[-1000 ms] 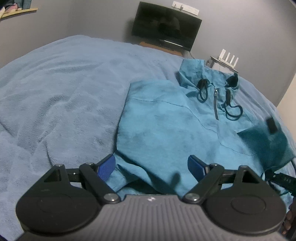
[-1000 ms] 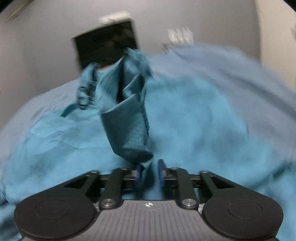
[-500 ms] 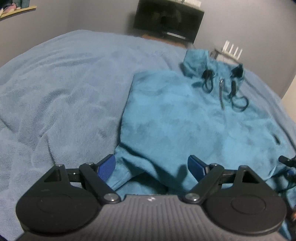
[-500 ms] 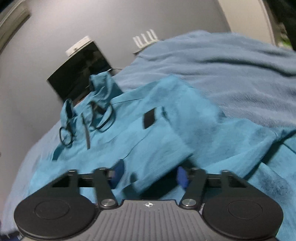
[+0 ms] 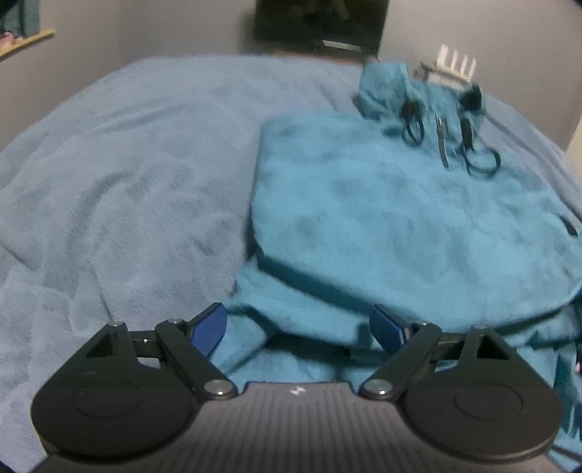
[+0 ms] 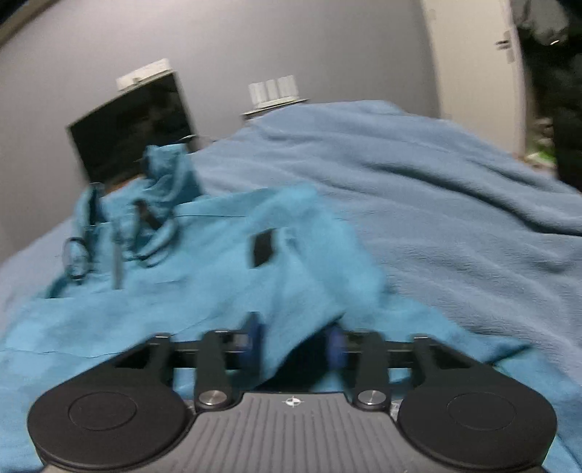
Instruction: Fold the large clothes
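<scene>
Firstly, the left wrist view: the left gripper [image 5: 297, 329] stands wide open above the near hem of a teal hooded jacket [image 5: 400, 218], and nothing is pinched between its blue pads [image 5: 209, 329]. The jacket lies front-up on a bed covered by a blue-grey blanket [image 5: 127, 189], with its hood [image 5: 385, 85] toward the far end, near a dark screen [image 5: 320, 22] against the grey wall. Black drawcords [image 5: 476, 160] and a short zip [image 5: 442, 145] show at the collar. The jacket's left side is folded inward, forming a straight edge; the bed to its left is bare blanket.

Next, the right wrist view, which is blurred: the right gripper [image 6: 296, 344] has just been opening and its pads stand apart. A fold of the jacket's sleeve [image 6: 305, 262] lies between them, loose rather than clamped. A small black patch [image 6: 262, 249] sits on the fabric just beyond. The blanket [image 6: 436, 203] extends to the right, and a pale door [image 6: 473, 54] stands in the far corner.
</scene>
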The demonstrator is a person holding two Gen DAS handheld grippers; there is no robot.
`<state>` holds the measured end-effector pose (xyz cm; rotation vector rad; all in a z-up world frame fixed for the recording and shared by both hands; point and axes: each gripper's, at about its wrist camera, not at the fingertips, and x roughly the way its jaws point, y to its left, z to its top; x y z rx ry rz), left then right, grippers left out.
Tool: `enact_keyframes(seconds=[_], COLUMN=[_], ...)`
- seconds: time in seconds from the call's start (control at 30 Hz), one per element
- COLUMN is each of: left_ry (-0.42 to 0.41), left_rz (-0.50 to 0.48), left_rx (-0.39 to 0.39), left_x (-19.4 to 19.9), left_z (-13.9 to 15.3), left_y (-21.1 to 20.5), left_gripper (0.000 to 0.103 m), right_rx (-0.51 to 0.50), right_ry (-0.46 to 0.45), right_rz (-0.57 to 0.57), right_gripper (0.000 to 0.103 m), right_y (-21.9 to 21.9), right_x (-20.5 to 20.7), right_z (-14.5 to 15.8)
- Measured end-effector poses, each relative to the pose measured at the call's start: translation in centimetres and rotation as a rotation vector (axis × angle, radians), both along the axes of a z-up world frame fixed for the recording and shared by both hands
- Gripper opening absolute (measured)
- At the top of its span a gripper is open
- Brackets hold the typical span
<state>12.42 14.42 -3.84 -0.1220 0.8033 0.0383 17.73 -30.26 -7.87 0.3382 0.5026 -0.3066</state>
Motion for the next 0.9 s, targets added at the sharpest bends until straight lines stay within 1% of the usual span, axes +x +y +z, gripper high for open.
enact_keyframes(seconds=[0.07, 0.13, 0.2, 0.23, 0.27, 0.37, 0.43, 0.5, 0.53, 0.57, 0.6, 0.63, 0.67, 0.73, 0.77, 0.83, 0.9], left_ry=[-0.063, -0.118, -0.151, -0.147, -0.127, -0.054, -0.009, 0.009, 0.013, 0.014, 0.016, 0.029, 0.038, 0.049, 0.049, 0.047, 0.043], left_rz=[0.023, 0.032, 0.019, 0.012, 0.002, -0.008, -0.009, -0.007, -0.004, 0.000, -0.001, 0.002, 0.001, -0.003, -0.005, -0.007, -0.007], left_rx=[0.018, 0.030, 0.036, 0.041, 0.049, 0.076, 0.091, 0.097, 0.095, 0.093, 0.093, 0.092, 0.096, 0.101, 0.105, 0.105, 0.109], left_x=[-0.4, -0.8, -0.9, -0.8, -0.5, 0.4, 0.8, 1.0, 1.1, 1.1, 1.1, 1.1, 1.3, 1.3, 1.3, 1.0, 0.4], left_z=[0.8, 1.3, 1.4, 1.2, 0.9, -0.5, -1.3, -1.8, -2.0, -2.1, -2.3, -2.6, -3.0, -3.5, -3.6, -3.6, -3.5], left_y=[0.2, 0.2, 0.1, 0.0, -0.1, -0.5, -0.7, -0.7, -0.6, -0.5, -0.5, -0.5, -0.4, -0.4, -0.4, -0.3, -0.2], left_gripper=[0.085, 0.085, 0.085, 0.085, 0.085, 0.085, 0.085, 0.086, 0.088, 0.089, 0.091, 0.093, 0.094, 0.096, 0.096, 0.096, 0.096], right_rx=[-0.068, -0.100, -0.123, -0.138, -0.166, -0.266, -0.350, -0.421, -0.434, -0.450, -0.461, -0.457, -0.430, -0.340, -0.322, -0.329, -0.289], right_ry=[-0.044, -0.099, -0.146, -0.157, -0.158, -0.130, -0.088, -0.003, 0.041, 0.102, 0.144, 0.172, 0.174, 0.173, 0.170, 0.179, 0.174], right_rz=[-0.035, -0.033, 0.015, 0.056, 0.111, 0.248, 0.328, 0.409, 0.430, 0.436, 0.420, 0.393, 0.372, 0.331, 0.317, 0.288, 0.273], right_gripper=[0.057, 0.058, 0.058, 0.058, 0.058, 0.055, 0.053, 0.050, 0.049, 0.049, 0.049, 0.049, 0.050, 0.050, 0.050, 0.050, 0.052], right_y=[0.3, 0.8, 1.6, 2.1, 3.0, 5.6, 7.3, 8.8, 9.2, 9.3, 9.1, 8.6, 8.0, 6.4, 5.9, 5.5, 4.9], right_x=[-0.7, -1.4, -1.7, -1.6, -1.4, -0.9, -0.3, 0.5, 0.8, 1.2, 1.4, 1.5, 1.5, 1.5, 1.4, 1.1, 0.9], right_z=[0.8, 1.8, 2.7, 3.0, 3.1, 2.6, 1.8, 0.4, -0.1, -1.0, -1.7, -2.2, -2.4, -2.1, -1.9, -1.9, -1.4])
